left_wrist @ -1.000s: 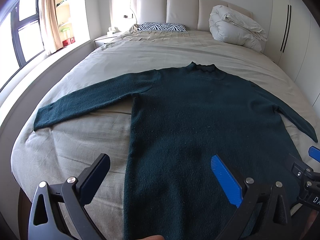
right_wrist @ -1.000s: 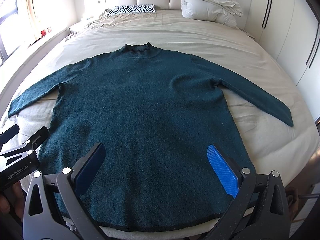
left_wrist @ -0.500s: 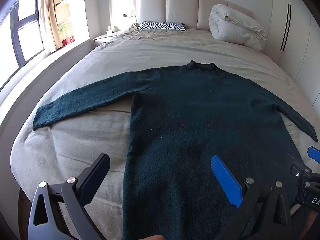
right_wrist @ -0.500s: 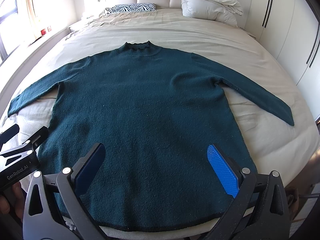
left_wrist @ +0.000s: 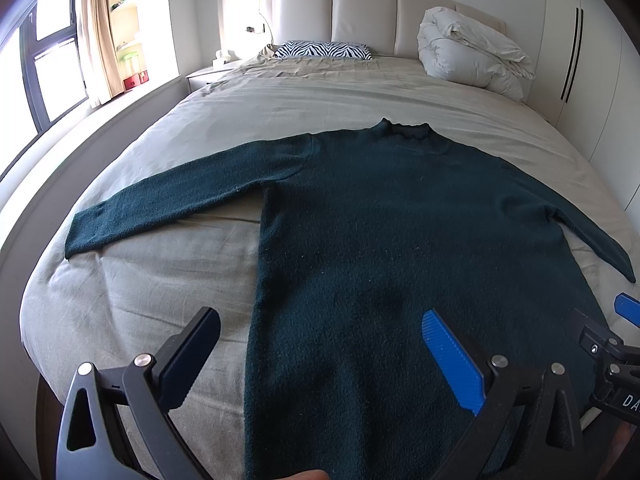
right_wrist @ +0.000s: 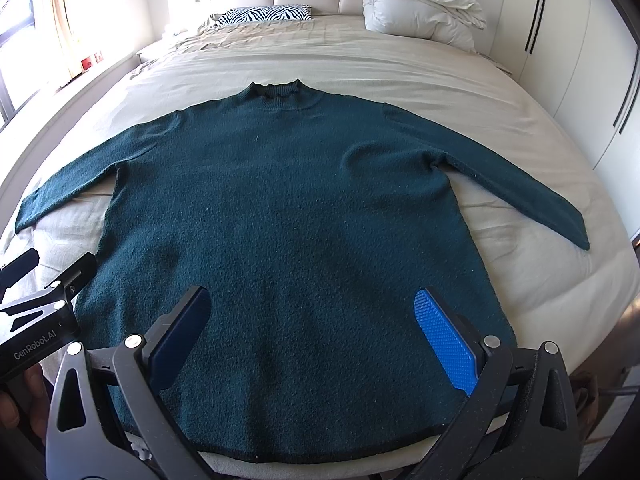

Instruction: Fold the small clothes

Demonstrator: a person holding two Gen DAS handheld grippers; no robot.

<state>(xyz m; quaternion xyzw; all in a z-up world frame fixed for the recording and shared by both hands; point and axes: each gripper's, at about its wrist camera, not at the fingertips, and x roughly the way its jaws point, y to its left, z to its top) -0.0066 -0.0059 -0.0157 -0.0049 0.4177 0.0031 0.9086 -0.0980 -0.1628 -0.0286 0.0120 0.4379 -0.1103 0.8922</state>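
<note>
A dark green long-sleeved sweater lies flat on the beige bed, collar toward the headboard, both sleeves spread out to the sides. It also shows in the right wrist view, with its hem at the near bed edge. My left gripper is open and empty above the sweater's lower left side. My right gripper is open and empty above the lower middle of the sweater. Each gripper shows at the edge of the other's view.
A zebra-print pillow and a rolled white duvet lie at the headboard. A window and nightstand are on the left. White wardrobes stand on the right.
Both grippers have drifted back slightly from the sweater; both stay open. The sweater has not moved.
</note>
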